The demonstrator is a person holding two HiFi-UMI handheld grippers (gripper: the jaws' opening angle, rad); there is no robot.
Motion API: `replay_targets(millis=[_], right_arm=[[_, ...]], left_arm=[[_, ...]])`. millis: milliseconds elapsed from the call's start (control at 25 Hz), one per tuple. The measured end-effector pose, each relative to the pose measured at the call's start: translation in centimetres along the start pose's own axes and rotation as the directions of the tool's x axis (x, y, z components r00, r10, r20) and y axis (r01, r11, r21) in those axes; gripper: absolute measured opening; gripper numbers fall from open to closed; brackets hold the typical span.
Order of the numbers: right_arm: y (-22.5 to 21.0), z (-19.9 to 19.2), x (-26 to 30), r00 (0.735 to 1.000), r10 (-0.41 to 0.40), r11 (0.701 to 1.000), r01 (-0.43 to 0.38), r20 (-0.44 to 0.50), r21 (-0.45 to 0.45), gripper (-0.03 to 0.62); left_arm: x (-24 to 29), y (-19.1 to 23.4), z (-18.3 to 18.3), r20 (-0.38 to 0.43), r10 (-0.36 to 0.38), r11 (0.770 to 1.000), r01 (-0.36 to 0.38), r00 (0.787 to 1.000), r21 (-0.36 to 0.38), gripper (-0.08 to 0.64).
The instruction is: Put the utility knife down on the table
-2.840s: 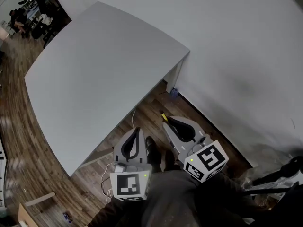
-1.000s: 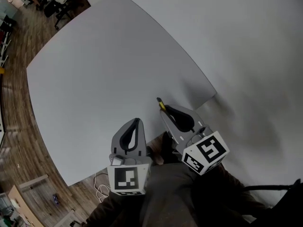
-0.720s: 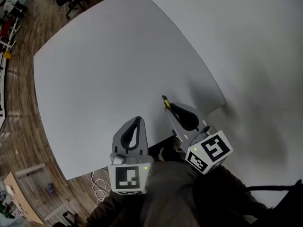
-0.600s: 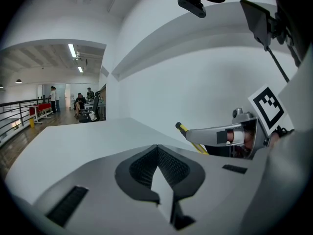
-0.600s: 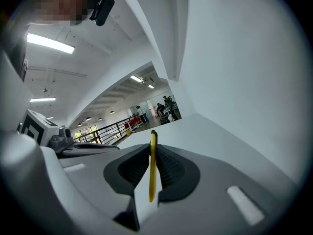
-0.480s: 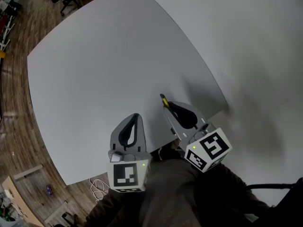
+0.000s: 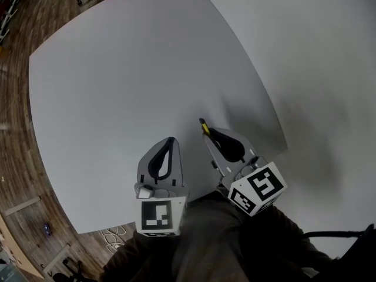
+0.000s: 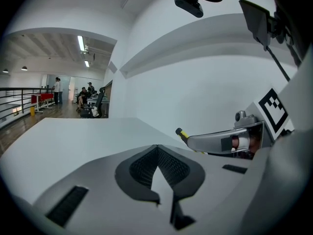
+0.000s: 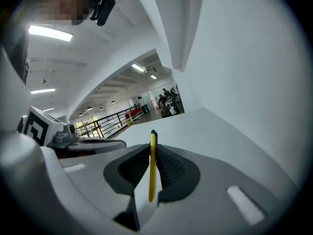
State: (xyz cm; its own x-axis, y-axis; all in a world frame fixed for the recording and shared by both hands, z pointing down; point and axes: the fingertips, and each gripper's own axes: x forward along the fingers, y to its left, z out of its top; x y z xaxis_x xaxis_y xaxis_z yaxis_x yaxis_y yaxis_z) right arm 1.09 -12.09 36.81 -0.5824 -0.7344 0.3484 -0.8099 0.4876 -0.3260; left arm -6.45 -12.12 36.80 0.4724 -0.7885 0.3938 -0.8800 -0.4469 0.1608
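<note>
A yellow utility knife [image 9: 152, 165] with a black tip is clamped edge-on between the pads of my right gripper [image 9: 152, 148], its tip sticking out past the jaws. From the head view the knife [image 7: 204, 127] pokes forward from the right gripper [image 7: 210, 135], which hangs over the near right part of the white table [image 7: 129, 81]. The left gripper view shows the knife's tip [image 8: 182, 133] to the right. My left gripper [image 7: 170, 141] is shut with nothing in it, just left of the right one over the table's near edge; its jaws [image 8: 157, 148] meet.
A white wall [image 7: 317, 69] runs along the table's right side. Wooden floor [image 7: 23, 216] lies to the left and below the near edge, with cables [image 7: 114, 239] on it. Office chairs and people [image 8: 90, 99] are far off beyond a railing [image 9: 105, 121].
The view has moved forward over the table: both grippers, once above the floor near the table's edge, now hang over the tabletop. The right gripper still holds the knife.
</note>
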Motion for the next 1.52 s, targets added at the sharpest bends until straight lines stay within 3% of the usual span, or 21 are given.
replay_targets(millis=[480,680,920,1520], right_arm=[[-0.2,-0.6,-0.1,0.998,0.057,0.998,-0.057,-0.032,-0.013,0.046],[0.2,0.0,0.0,0.993,0.099,0.995,-0.100,-0.060,-0.010,0.046],[1.4,2.7,-0.7,0.987,0.131,0.991,-0.132,-0.096,0.001,0.046],[0.8,1.1,-0.3,0.973,0.147,0.989,-0.141,-0.175,0.050,0.046]], left_arm=[[-0.2,-0.6,-1.5,-0.015,0.059,0.997,-0.059,0.998,-0.045,0.002],[-0.3,-0.7,-0.2,-0.008,0.098,0.994,-0.098,0.995,-0.055,0.003],[-0.9,-1.6,2.5,-0.040,0.106,0.991,-0.109,0.994,-0.082,0.003],[-0.4,-1.6,1.1,-0.123,0.110,0.985,-0.124,0.986,-0.116,0.003]])
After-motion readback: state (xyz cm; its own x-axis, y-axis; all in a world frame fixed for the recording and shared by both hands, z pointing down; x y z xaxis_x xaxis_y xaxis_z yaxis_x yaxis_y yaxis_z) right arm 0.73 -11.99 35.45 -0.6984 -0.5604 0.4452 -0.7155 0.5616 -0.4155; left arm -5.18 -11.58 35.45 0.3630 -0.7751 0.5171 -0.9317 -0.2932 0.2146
